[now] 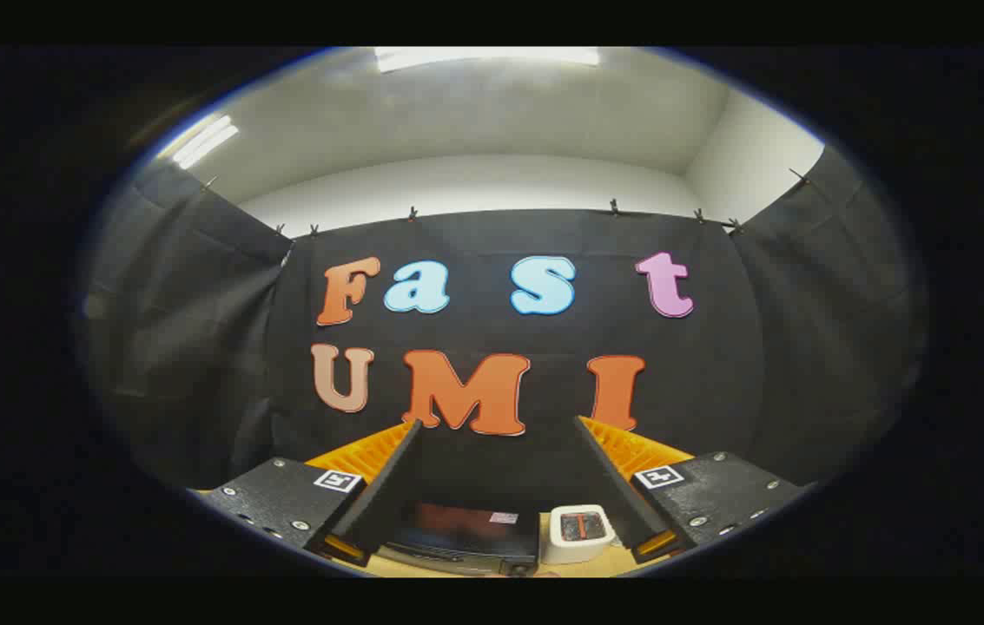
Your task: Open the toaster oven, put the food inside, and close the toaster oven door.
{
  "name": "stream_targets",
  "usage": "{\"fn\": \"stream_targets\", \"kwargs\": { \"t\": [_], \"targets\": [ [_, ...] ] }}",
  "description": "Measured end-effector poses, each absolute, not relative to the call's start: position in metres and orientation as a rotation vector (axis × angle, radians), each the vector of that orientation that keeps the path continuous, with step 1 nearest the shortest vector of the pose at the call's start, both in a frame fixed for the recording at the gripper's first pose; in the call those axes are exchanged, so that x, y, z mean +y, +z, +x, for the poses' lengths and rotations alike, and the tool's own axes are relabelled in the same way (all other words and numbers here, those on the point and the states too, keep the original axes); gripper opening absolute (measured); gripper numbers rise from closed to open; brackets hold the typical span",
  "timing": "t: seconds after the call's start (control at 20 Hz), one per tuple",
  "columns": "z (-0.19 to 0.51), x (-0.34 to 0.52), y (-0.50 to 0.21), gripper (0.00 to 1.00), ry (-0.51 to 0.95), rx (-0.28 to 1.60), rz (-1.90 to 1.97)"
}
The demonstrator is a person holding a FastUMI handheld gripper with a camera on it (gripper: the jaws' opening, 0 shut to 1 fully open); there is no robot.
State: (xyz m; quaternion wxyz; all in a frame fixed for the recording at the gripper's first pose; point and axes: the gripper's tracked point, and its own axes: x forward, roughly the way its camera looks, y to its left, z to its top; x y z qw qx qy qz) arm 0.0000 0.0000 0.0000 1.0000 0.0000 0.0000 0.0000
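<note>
My gripper (498,423) is held high above the table and stands open, with nothing between its fingers. Far below, seen in the gap between the fingers, a black toaster oven (465,536) sits on the wooden table (422,569); its top faces me, and I cannot tell how its door stands. Just right of the oven stands a small white box-shaped object (577,534) with a dark opening on top that shows something red.
Black cloth walls close the booth behind and on both sides. Above them are a pale ceiling and bright strip lights. The oven and the white object stand close together near the back wall.
</note>
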Motion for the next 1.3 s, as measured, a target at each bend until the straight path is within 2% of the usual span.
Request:
{"fn": "stream_targets", "kwargs": {
  "t": [0.8, 1.3],
  "targets": [
    [0.004, 0.023, -0.022, 0.98, 0.046, 0.044, 0.009],
    [0.011, 0.072, -0.16, 0.99, 0.122, 0.307, 0.017]
  ]
}}
